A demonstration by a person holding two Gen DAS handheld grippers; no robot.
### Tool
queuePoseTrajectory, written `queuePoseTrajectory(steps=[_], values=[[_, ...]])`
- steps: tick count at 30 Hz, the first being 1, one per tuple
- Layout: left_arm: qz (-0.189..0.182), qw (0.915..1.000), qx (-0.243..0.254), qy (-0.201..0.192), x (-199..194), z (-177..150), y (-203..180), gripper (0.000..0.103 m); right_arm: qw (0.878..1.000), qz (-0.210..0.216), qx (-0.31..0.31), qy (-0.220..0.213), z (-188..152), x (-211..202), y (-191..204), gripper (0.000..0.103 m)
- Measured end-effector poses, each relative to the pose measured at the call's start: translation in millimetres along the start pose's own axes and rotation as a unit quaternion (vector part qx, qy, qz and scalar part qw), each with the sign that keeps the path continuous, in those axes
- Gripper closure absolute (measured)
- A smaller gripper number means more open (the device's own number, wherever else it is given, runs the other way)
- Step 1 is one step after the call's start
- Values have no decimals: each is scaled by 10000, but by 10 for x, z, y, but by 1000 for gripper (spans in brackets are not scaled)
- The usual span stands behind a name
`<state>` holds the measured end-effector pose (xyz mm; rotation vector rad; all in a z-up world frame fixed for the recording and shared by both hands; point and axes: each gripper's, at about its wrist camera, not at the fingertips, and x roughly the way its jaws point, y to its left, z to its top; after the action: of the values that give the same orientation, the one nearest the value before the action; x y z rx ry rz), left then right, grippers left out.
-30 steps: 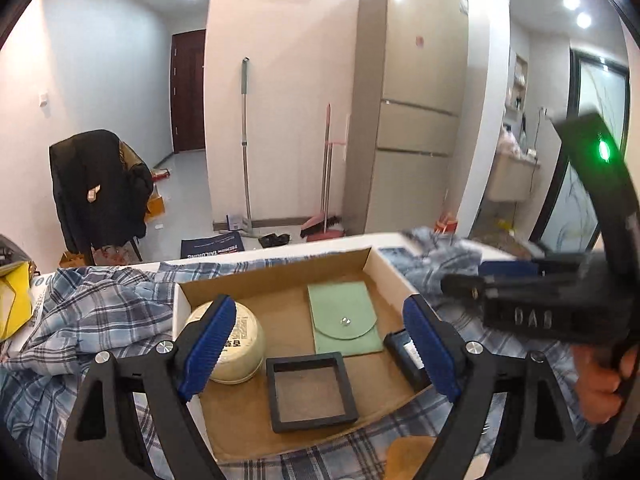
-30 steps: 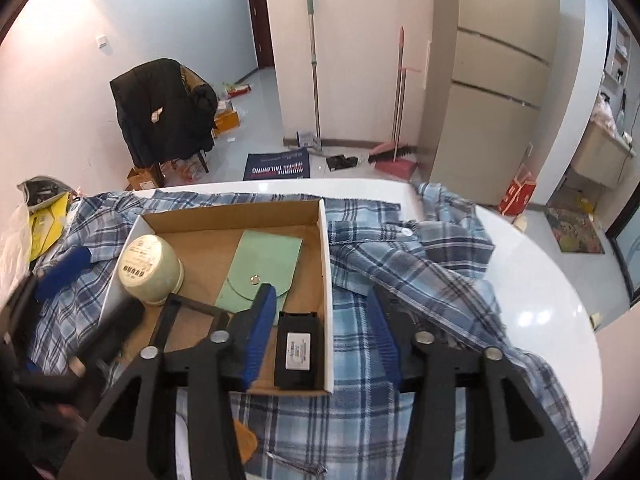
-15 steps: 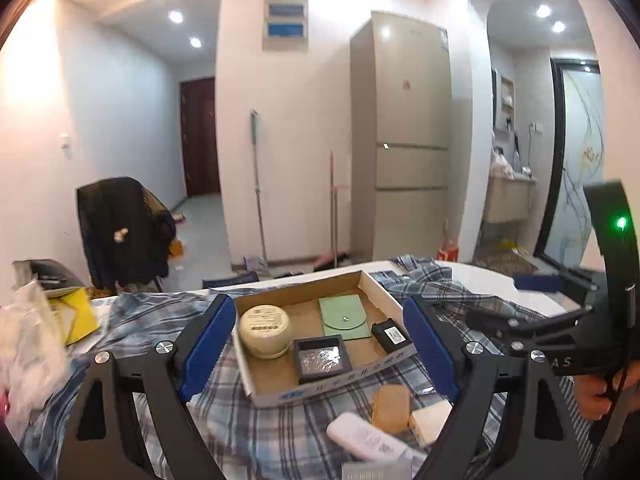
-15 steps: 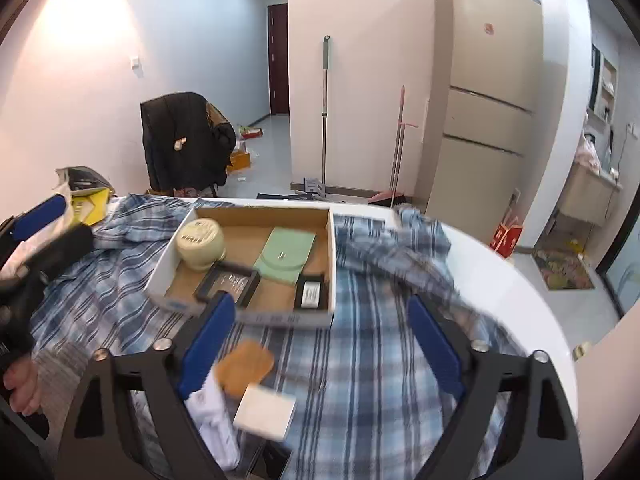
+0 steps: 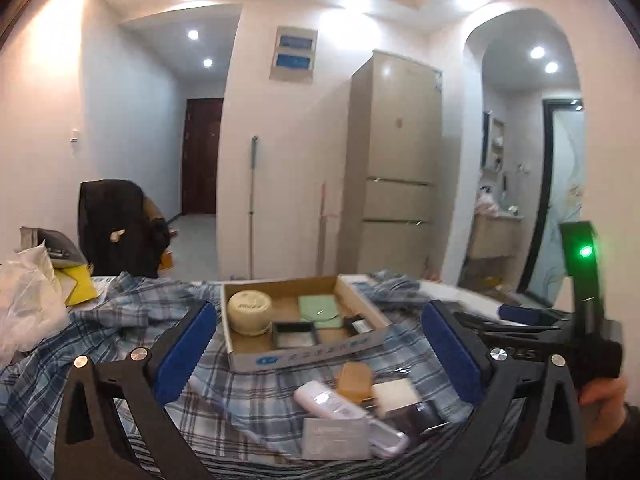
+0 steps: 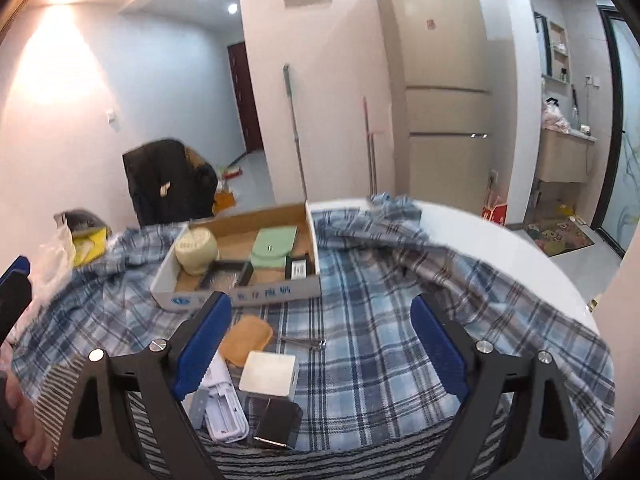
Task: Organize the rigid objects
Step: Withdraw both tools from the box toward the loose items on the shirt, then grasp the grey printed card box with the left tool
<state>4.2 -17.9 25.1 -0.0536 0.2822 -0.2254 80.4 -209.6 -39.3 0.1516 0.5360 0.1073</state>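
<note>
An open cardboard box (image 5: 304,356) (image 6: 240,294) lies on the plaid cloth. It holds a cream round tin (image 5: 249,312), a green pouch (image 5: 320,310), a black frame (image 5: 294,334) and a small black device (image 5: 360,324). Nearer me lie a white remote (image 5: 332,404), a tan block (image 6: 245,338), a white square box (image 6: 269,372) and a black item (image 6: 278,424). My left gripper (image 5: 318,310) hangs back from the box, its jaws opening with nothing between them. My right gripper (image 6: 320,302) stands open and empty above the loose items.
The plaid cloth (image 6: 380,320) covers a white round table (image 6: 520,256). A white plastic bag (image 5: 28,300) and a yellow thing (image 5: 78,290) sit at the left. Behind are a chair with a black jacket (image 5: 116,224) and a fridge (image 5: 396,168). A metal clip (image 6: 304,342) lies on the cloth.
Both grippers have drawn back from the box, bringing the loose items near the table edge into view. The right jaws have spread much wider; the left jaws have widened a little.
</note>
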Motion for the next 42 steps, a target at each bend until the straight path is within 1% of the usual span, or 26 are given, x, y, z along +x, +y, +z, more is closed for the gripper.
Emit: queuePoseTrajectory(steps=[2,4,7,8,10,12,14,15,17,20,22,24,25,26,28,30,32,33,38,39,41,42], values=[[103,9996,-10,263,188,-121,51,0,9997,70,-44,218,-51,125,14,13],[32,9971,-105,751,377,-268,98,0,9992,52,-133,369,-111,189,21,13],[106,9939,-252,1067,502,-371,167,0,9987,-5,-265,425,-187,222,23,13],[93,9932,-317,1120,516,-386,199,0,9986,-7,-283,438,-212,230,20,13],[117,9933,-354,1098,496,-398,210,0,9982,26,-308,514,-260,261,9,13],[212,9939,-266,1048,463,-403,185,0,9974,106,-316,632,-292,293,0,13],[291,9934,-85,1106,477,-415,114,0,9970,163,-291,702,-306,311,-8,13],[245,9928,-17,1168,490,-425,85,0,9971,145,-281,699,-307,310,-11,13],[25,9914,-55,1305,528,-443,78,0,9973,98,-302,655,-300,298,-10,13],[-165,9888,-77,1481,571,-466,71,0,9978,1,-325,578,-287,273,-6,13],[-409,9839,-69,1737,635,-509,41,0,9981,-12,-337,523,-280,246,-2,13],[-609,9755,76,2111,733,-581,-42,0,9983,-17,-358,457,-270,211,5,13],[-634,9724,151,2238,767,-612,-85,0,9984,-9,-371,416,-264,194,10,13],[-633,9684,245,2399,814,-652,-132,0,9985,-15,-389,377,-259,181,16,13],[-589,9640,329,2571,875,-706,-170,0,9982,-89,-463,381,-262,195,34,13],[-515,9589,305,2773,948,-755,-167,0,9979,-48,-467,453,-273,212,34,13],[-480,9542,267,2940,1000,-799,-154,3,9977,90,-425,513,-274,210,33,13],[-480,9516,253,3027,1027,-821,-150,7,9977,123,-426,511,-275,204,38,13],[-548,9431,310,3266,1102,-889,-177,7,9972,85,-589,459,-298,171,95,13],[-564,9393,352,3365,1128,-917,-196,8,9971,94,-595,463,-301,173,100,13],[-555,9333,399,3525,1181,-959,-209,16,9969,102,-608,481,-307,180,105,13],[-622,9314,355,3570,1192,-967,-200,21,9969,104,-613,488,-305,184,106,13]])
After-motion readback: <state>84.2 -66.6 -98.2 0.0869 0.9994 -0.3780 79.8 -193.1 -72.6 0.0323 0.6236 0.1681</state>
